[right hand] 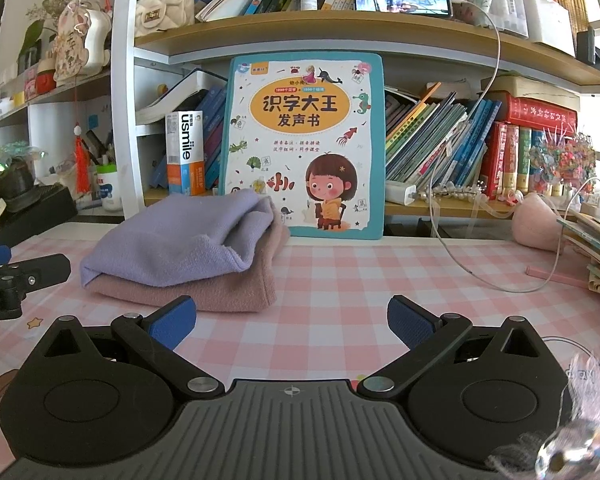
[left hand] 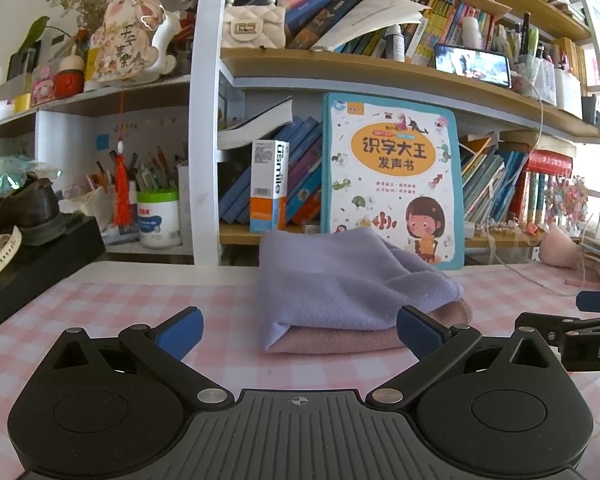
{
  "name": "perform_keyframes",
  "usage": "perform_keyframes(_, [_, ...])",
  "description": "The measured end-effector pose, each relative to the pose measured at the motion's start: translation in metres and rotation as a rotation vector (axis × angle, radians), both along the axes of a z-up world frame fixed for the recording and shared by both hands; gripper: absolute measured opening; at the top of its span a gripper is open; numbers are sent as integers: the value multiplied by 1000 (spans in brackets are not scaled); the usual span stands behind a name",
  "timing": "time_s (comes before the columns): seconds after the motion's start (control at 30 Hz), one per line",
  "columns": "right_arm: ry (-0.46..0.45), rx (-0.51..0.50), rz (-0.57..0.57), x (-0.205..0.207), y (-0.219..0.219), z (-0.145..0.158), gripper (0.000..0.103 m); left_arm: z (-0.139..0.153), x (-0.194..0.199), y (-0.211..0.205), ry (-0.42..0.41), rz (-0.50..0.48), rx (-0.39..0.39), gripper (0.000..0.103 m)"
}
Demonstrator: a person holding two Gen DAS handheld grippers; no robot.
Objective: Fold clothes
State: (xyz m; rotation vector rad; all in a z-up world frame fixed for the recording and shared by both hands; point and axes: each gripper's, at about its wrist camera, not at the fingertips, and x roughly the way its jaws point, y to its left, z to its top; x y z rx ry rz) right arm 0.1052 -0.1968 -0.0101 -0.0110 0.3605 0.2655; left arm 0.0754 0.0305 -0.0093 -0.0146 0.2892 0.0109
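left wrist view shows lilac cloth (left hand: 340, 276) folded atop folded pink cloth (left hand: 340, 340), left gripper (left hand: 300, 330) and right gripper (right hand: 292, 322) both wide and empty; folding appears finished.

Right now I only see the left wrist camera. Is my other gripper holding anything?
Observer: No. The right gripper is open, with only checked tablecloth between its fingers.
Operator: Does the pink cloth stick out anywhere?
Observer: Yes. The pink cloth pokes out past the purple cloth along the front and the right side.
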Motion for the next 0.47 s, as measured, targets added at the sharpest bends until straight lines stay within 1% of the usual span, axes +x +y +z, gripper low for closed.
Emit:
perform_keyframes(0.23, [0, -1, 0, 0, 0, 0, 103, 0, 0, 2, 2, -3, -10, 103])
perform_keyframes(0.47, [2, -2, 1, 0, 0, -1, 103, 0, -1, -1, -2, 3, 11, 103])
